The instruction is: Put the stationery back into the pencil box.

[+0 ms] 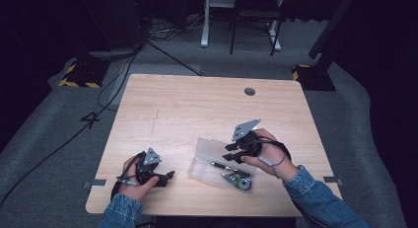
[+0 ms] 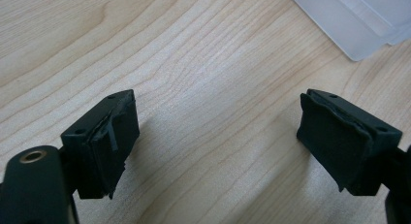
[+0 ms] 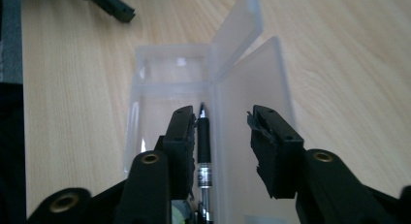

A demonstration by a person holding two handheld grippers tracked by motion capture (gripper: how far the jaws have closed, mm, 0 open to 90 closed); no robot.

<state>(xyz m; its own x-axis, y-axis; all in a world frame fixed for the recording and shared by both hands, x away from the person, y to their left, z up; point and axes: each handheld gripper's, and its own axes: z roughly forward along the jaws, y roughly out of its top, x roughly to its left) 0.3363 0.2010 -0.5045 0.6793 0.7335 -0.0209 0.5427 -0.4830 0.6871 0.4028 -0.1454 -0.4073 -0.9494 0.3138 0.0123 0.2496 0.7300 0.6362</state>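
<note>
A clear plastic case [image 1: 204,156] lies open on the wooden table [image 1: 197,104], right of centre near the front edge. A black pen [image 1: 222,165] and a small white-and-green item [image 1: 239,180] lie inside it. In the right gripper view the pen [image 3: 203,136] lies in the case's tray [image 3: 169,69], beside the folded-out lid [image 3: 257,83]. My right gripper [image 3: 220,136] hovers over the case [image 1: 229,151], open, with nothing pressed between its pads. My left gripper [image 1: 170,176] rests low at the table's front left, open over bare wood [image 2: 218,136].
A corner of the case [image 2: 354,20] shows at the top right of the left gripper view. The left gripper's jaw [image 3: 111,6] lies beyond the case in the right gripper view. A round cable hole [image 1: 250,91] sits near the table's far edge. Cables cross the floor at left.
</note>
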